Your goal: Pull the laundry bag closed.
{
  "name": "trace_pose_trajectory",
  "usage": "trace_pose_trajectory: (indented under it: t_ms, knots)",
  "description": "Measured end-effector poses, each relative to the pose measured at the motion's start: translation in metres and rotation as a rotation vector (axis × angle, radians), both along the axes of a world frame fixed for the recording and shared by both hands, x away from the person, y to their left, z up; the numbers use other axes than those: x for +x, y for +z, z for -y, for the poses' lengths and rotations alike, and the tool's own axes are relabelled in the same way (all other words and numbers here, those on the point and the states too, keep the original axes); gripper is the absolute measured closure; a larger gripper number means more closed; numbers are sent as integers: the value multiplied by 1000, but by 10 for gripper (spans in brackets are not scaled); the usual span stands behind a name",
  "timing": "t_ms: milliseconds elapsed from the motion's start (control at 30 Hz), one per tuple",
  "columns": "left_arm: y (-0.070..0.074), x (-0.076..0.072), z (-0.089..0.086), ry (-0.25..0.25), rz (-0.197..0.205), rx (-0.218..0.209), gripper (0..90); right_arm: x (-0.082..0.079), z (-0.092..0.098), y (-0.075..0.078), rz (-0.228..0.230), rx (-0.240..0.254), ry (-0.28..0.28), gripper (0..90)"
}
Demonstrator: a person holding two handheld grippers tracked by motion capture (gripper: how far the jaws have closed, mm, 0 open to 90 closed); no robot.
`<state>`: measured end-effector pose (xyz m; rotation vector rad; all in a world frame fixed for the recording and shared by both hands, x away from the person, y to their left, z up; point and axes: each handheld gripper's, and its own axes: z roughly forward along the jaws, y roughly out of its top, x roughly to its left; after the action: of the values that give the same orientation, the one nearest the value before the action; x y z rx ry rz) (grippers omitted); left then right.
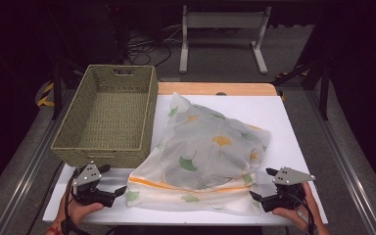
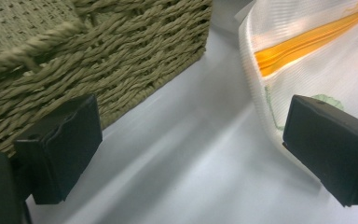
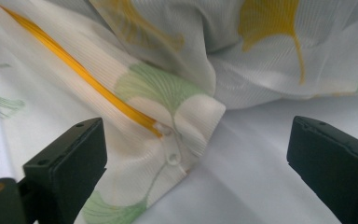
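Your mesh bag (image 1: 203, 152) lies on the white table top (image 1: 289, 122), right of the woven basket (image 1: 108, 115) and just beside its right wall, with its near edge toward you. It is thin white see-through fabric printed with fan-shaped leaves in green and yellow, one yellow leaf near the upper middle and one green leaf low on the front face. The body is puffed and wrinkled, higher at the centre, with one corner drawn up toward the far edge of the table. An orange zipper band (image 1: 186, 186) runs along the near side from left to right. In the right gripper view the band (image 3: 79, 74) ends at a small white zipper pull (image 3: 171, 151) at the bag's corner (image 3: 200, 121), and the fabric there shows fine ribbing.

Your left gripper (image 1: 108, 180) sits at the near left corner of the bag, between bag and basket. Its jaws stand wide apart and grasp nothing: in the left gripper view bare table lies between them, the basket wall (image 2: 121, 60) is behind one jaw, and the bag's edge (image 2: 261, 93) reaches the other; contact there I cannot tell.

Your right gripper (image 1: 263, 183) sits at the near right corner. Its jaws are likewise spread and released, with the zipper-end corner lying between them, closer to the left jaw, not pinched
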<state>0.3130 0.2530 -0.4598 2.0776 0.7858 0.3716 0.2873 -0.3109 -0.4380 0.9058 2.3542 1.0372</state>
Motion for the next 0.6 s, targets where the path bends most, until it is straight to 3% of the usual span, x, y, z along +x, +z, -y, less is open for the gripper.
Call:
trace_pose_trajectory:
  t_ms: [200, 600]
  knots:
    - [0, -2, 3, -26, 1, 6, 58, 0, 8, -4, 18, 8, -16, 59]
    - [-2, 1, 5, -21, -14, 19, 61, -2, 7, -4, 25, 22, 2, 74]
